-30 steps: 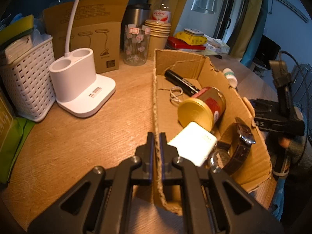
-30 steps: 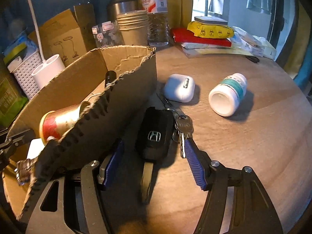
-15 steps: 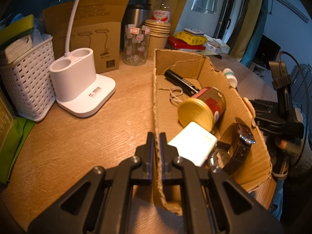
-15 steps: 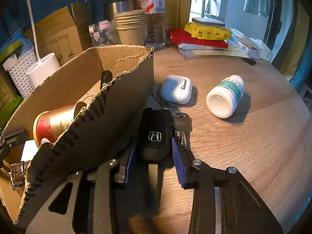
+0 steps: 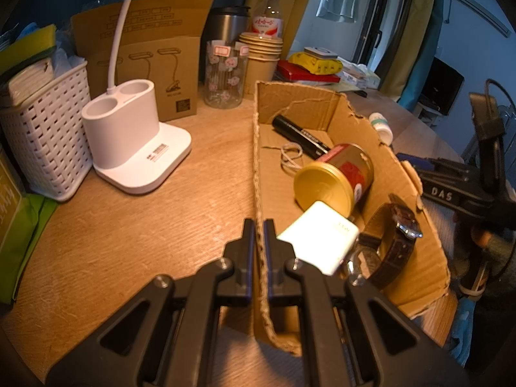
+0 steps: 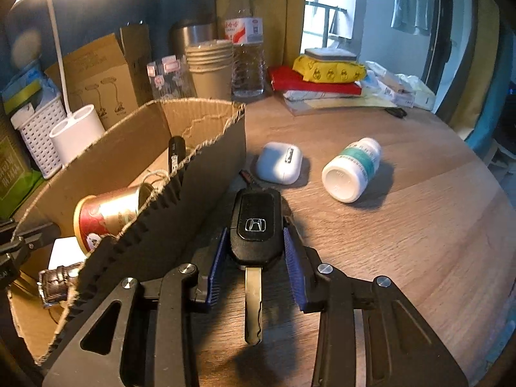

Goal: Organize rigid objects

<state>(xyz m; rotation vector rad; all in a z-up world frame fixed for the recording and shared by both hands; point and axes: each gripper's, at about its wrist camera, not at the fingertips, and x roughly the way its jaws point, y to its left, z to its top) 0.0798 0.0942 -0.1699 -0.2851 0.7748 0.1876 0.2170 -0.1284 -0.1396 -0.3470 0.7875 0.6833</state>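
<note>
- Clamping the near side wall of the cardboard box (image 5: 400,174), the left gripper (image 5: 260,225) has its jaws pressed tight on the corrugated edge.
- Gripping a black car key fob (image 6: 256,225) between its blue pads (image 6: 292,258), the right gripper (image 6: 254,245) has the fob's sides squeezed; the metal key blade (image 6: 253,303) points back toward the camera. The fob sits just outside the box's right wall, above the wooden table (image 6: 403,242).
- Inside the box, ahead of the left gripper: a black marker (image 5: 300,135), a loop of string (image 5: 292,158), a gold-lidded red and gold can (image 5: 335,177) on its side, a white charger block (image 5: 317,242) and a brown-strapped wristwatch (image 5: 395,242).
- Ahead of the right gripper on the table lie a white earbud case (image 6: 279,163) and, to its right, a white pill bottle (image 6: 353,169) with a teal label, on its side.
- The fob carries a silver Honda "H" emblem; "DAS" is readable on the right gripper's body in the left wrist view.
- Print on the pill bottle, marker and charger is too small to read.
- The watch is half hidden behind the box wall in the right wrist view.
</note>
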